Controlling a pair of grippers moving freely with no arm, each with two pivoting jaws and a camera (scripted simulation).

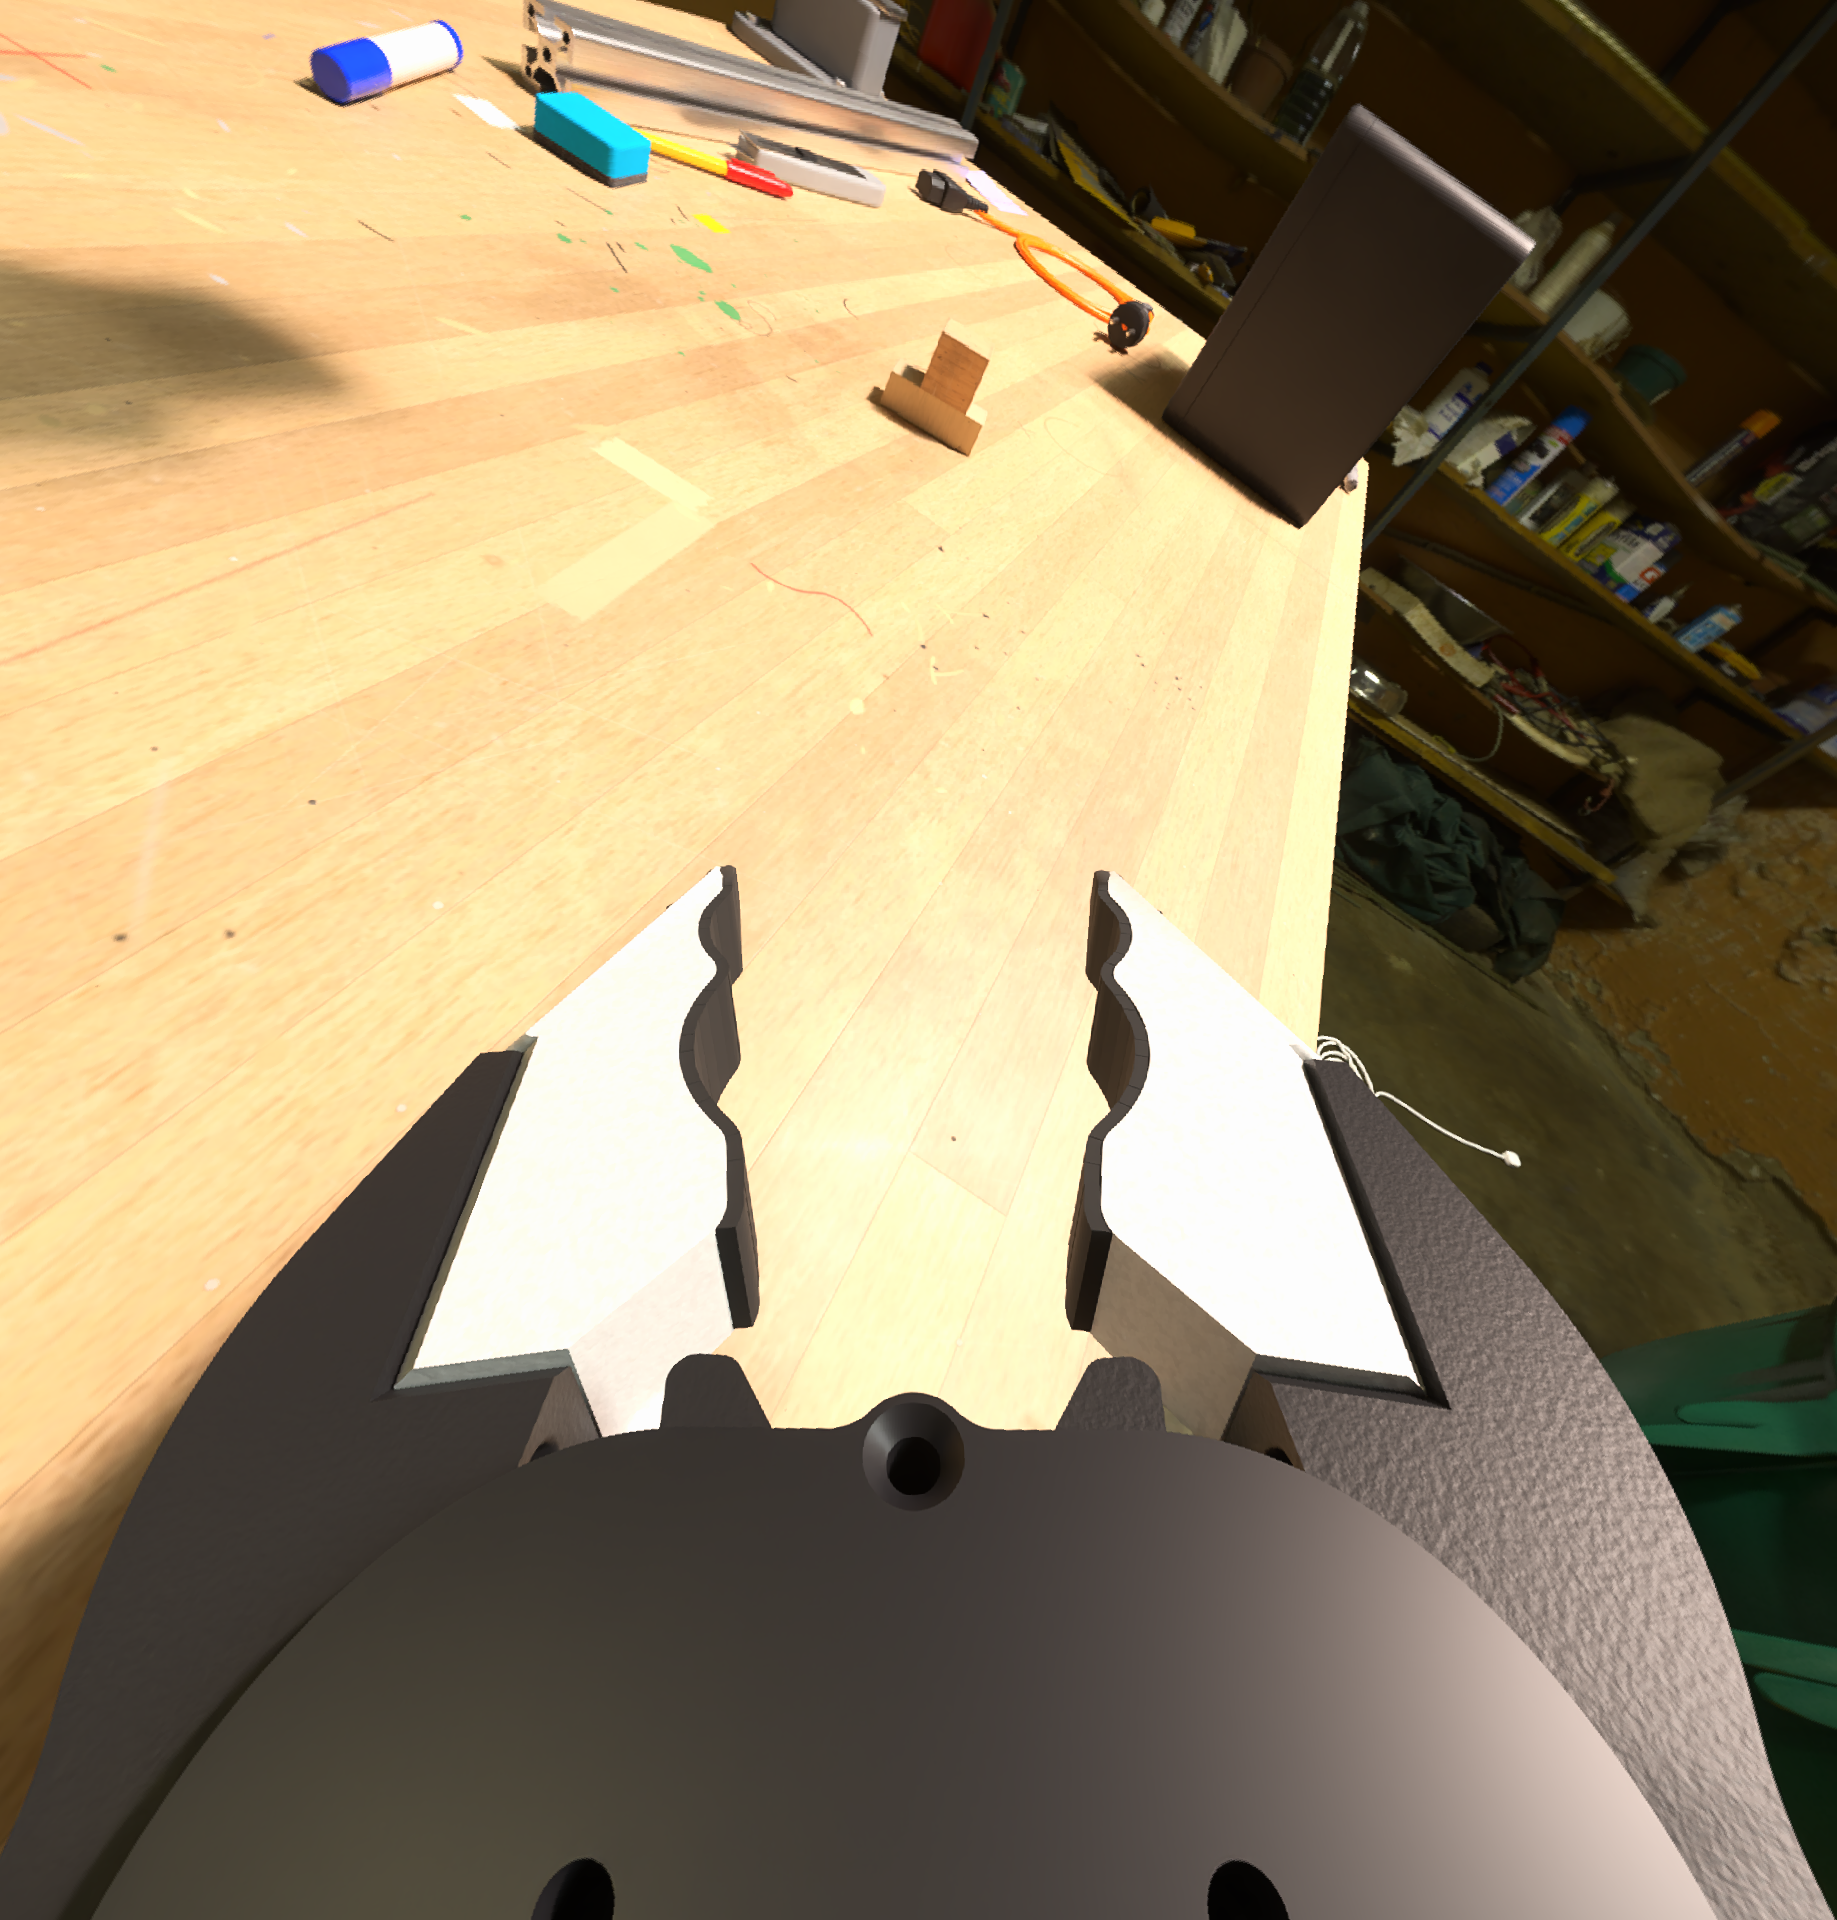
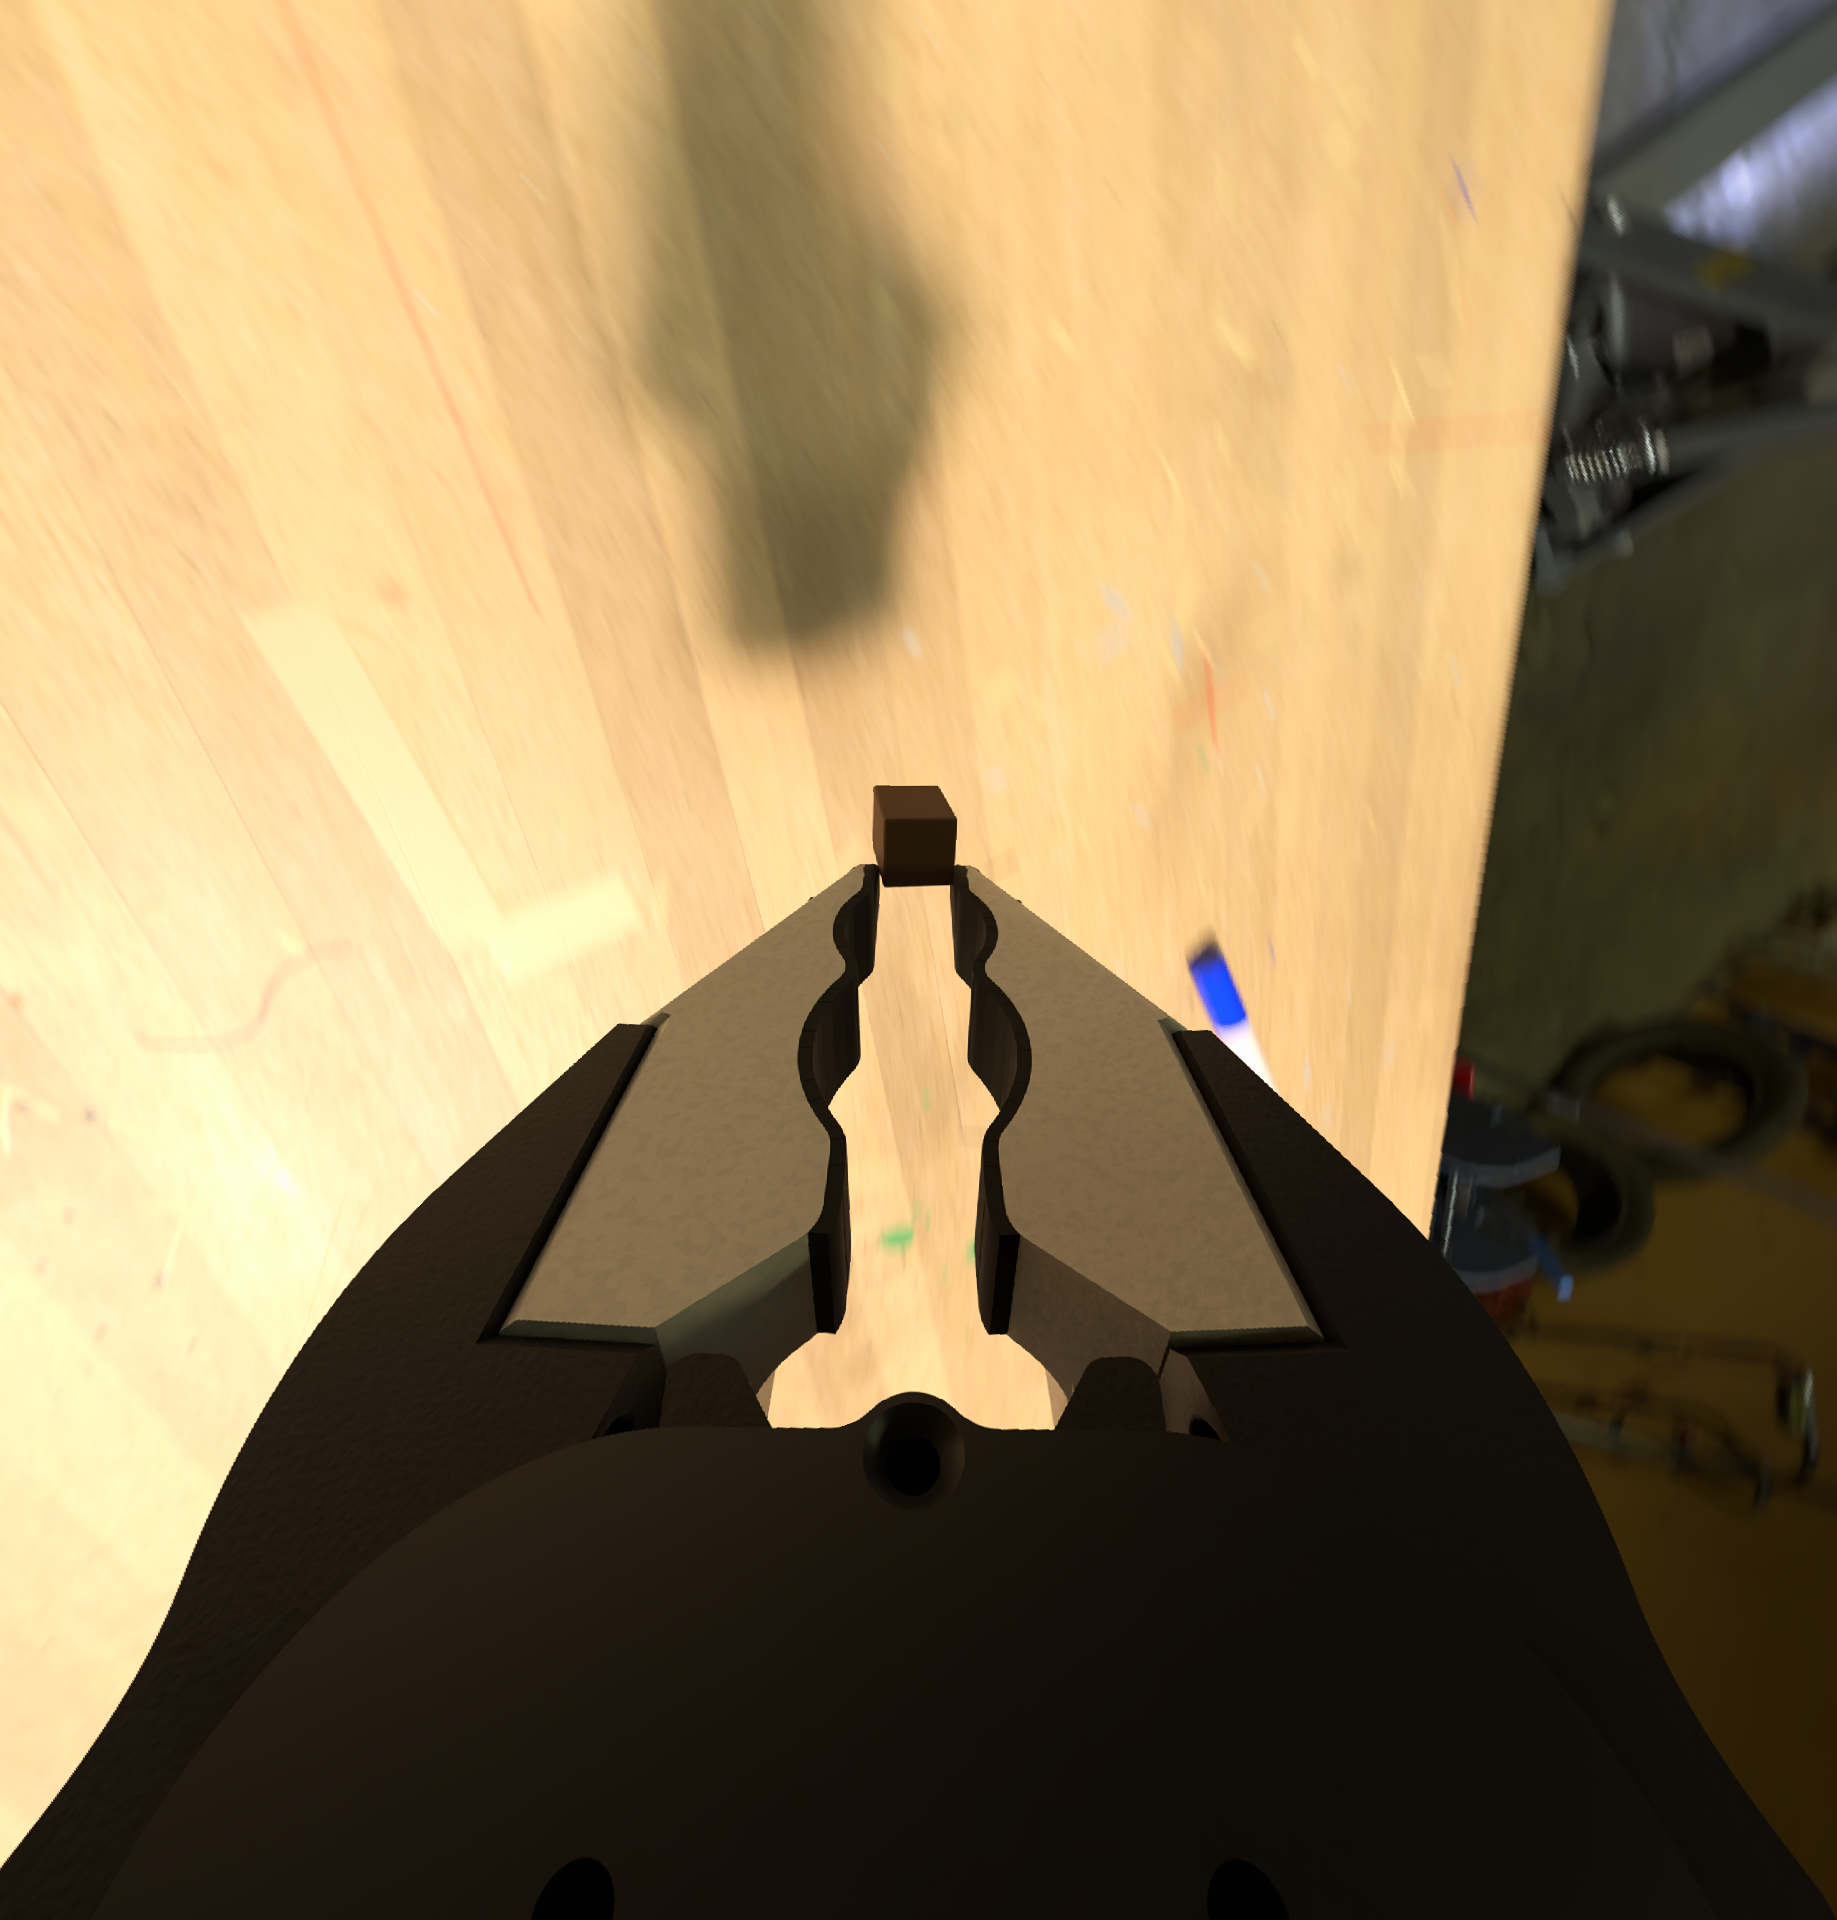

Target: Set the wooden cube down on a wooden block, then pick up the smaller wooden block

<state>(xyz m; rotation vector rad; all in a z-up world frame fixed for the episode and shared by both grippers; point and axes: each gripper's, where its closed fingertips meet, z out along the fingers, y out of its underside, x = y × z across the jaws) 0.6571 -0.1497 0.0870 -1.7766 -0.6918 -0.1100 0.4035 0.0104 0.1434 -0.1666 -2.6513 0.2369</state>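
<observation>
Right hand-held gripper pinching the wooden cube above the table; left hand-held gripper spread wide and empty.

The right hand-held gripper [image 2: 915,878] has its fingers drawn nearly together, clamping the small dark wooden cube [image 2: 914,834] at the very fingertips [image 2: 864,883], clear of the table [image 2: 270,520], where a dark shadow falls ahead. The left hand-held gripper [image 1: 914,878] has its fingers far apart with only bare table [image 1: 374,623] between them. Far ahead of it near the table's right edge stand two wooden blocks touching: a flat pale larger wooden block [image 1: 919,414] with the smaller wooden block [image 1: 958,376] on it, darker and tilted. Beyond lie a blue-capped white tube [image 1: 386,60], a teal eraser [image 1: 592,137] and an orange cable [image 1: 1065,272]; a dark box [image 1: 1340,312] stands near the edge. No writing can be read.
</observation>
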